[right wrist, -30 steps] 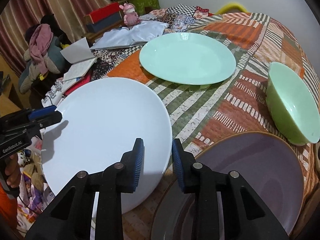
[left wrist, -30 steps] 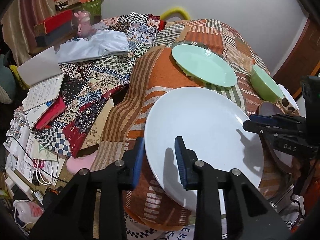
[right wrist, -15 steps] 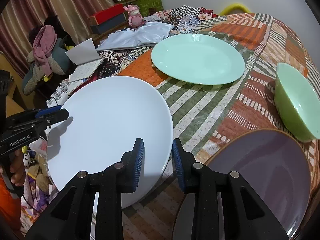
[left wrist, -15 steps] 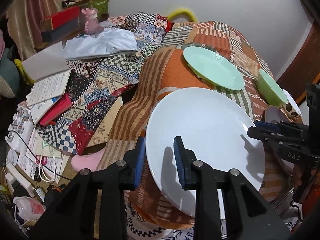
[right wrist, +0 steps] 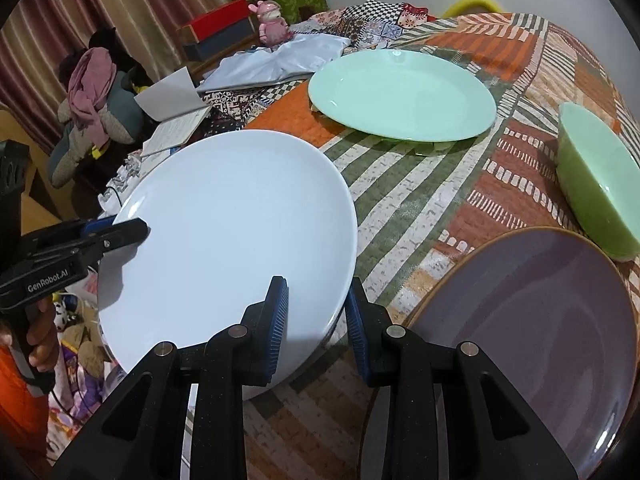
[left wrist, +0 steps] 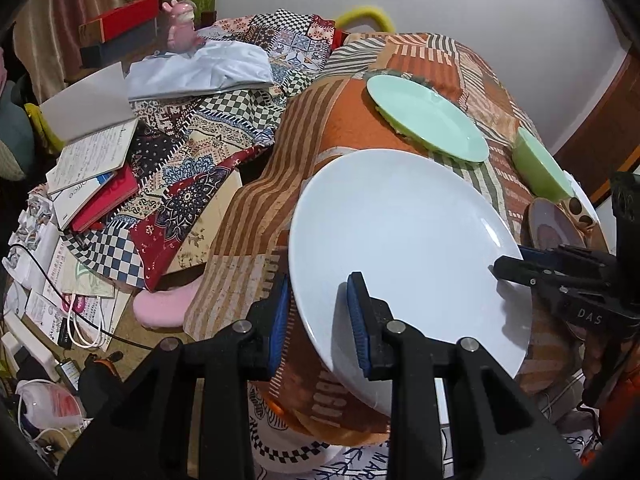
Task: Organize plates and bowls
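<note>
A large white plate (left wrist: 404, 248) is held off the table between both grippers. My left gripper (left wrist: 320, 316) is shut on its near-left rim. My right gripper (right wrist: 316, 316) is shut on the opposite rim of the white plate (right wrist: 228, 236). Each gripper shows in the other's view, the right gripper at the right (left wrist: 516, 264) and the left gripper at the left (right wrist: 120, 232). A mint green plate (right wrist: 400, 92) lies at the back of the table, also in the left wrist view (left wrist: 424, 116). A green bowl (right wrist: 596, 176) sits at the right. A purple plate (right wrist: 532, 320) lies at the near right.
The table wears a patchwork cloth (right wrist: 420, 200) in orange, green and white. Left of it lie books and papers (left wrist: 92, 168), patterned fabrics (left wrist: 192, 184), a white cloth (left wrist: 200, 72) and a pink figurine (left wrist: 180, 24). Cables and bags lie on the floor (left wrist: 52, 312).
The white plate has risen and tilted, held on both sides by the grippers. Both wrist views have pulled back and up a little from the table.
</note>
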Motion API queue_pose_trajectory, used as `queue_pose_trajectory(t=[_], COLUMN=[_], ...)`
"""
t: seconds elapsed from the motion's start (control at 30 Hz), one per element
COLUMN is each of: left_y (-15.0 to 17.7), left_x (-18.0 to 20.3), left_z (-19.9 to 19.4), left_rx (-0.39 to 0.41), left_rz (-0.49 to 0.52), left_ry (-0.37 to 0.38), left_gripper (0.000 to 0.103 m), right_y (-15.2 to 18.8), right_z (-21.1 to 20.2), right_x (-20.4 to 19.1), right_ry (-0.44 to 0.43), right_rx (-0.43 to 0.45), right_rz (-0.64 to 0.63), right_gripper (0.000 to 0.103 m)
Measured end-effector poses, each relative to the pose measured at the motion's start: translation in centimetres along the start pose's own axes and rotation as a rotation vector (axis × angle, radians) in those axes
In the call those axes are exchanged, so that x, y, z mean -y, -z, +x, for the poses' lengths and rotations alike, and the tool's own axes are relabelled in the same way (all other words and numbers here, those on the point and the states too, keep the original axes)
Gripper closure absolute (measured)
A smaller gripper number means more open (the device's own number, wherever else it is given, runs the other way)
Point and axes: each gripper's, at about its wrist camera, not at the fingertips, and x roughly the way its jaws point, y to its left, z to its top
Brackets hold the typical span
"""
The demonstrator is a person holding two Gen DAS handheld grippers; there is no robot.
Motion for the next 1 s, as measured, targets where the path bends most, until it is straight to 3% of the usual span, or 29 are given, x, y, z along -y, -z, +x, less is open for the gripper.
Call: queue_pose_trajectory(t=[1.0], left_y=[-0.5], left_x=[3.5], left_z=[-2.9], left_rx=[0.081], left_rz=[0.039], left_ry=[-0.014], left_gripper=[0.074], right_y=[1.3], right_z=[-4.7], right_x=[0.6], right_ry=[0.032], right_rx=[0.148], right_rz=[0.022], right_gripper=[0.077])
